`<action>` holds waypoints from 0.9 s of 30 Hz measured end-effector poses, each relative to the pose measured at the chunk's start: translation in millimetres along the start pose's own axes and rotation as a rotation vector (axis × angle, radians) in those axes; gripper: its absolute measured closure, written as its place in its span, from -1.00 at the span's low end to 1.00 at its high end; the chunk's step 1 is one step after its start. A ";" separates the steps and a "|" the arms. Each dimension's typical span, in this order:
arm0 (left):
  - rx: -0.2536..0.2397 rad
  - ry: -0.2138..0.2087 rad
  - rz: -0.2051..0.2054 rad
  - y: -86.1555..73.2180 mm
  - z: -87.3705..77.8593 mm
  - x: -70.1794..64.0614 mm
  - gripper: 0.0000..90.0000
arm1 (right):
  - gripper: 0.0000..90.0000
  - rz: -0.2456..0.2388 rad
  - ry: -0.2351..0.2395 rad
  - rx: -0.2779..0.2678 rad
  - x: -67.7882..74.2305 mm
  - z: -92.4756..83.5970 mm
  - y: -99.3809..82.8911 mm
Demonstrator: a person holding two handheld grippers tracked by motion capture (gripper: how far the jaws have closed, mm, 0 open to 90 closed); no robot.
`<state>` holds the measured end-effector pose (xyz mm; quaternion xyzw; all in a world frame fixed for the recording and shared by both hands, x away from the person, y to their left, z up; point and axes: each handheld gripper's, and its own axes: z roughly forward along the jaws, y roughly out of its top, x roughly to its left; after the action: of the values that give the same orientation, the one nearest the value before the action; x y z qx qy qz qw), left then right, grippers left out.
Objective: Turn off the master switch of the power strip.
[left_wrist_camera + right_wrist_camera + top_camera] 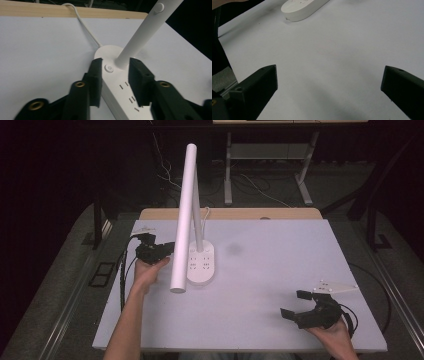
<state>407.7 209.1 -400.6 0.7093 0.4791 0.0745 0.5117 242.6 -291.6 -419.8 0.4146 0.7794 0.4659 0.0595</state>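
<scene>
At left of centre in the high view, the left gripper [159, 251] has its jaws spread around the base [112, 75] of one white desk lamp [186, 215], either side of its round power button [109, 68]; whether they touch it is hard to tell. The base carries socket slots. At lower right, the right gripper [295, 304] rests spread wide over bare table [280, 245].

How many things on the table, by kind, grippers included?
Desk lamp with socket base: 1
Lamp power cable: 1
Grippers: 2, left gripper and right gripper
Total: 4
</scene>
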 end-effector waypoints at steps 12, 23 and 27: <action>-0.001 -0.032 -0.009 -18.1 -29.8 -10.3 -1.00 | -1.00 -0.007 -0.002 -0.003 0.6 0.9 0.4; -0.010 -0.059 0.087 -36.5 -48.3 -33.7 -1.00 | -1.00 -0.010 -0.003 -0.002 2.2 1.7 0.9; 0.005 -0.052 0.117 -46.3 -52.1 -41.8 -1.00 | -1.00 -0.008 -0.003 -0.003 2.2 1.4 0.8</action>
<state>326.6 212.4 -397.3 0.7389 0.4236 0.0846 0.5171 242.3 -288.9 -419.4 0.4123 0.7802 0.4662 0.0633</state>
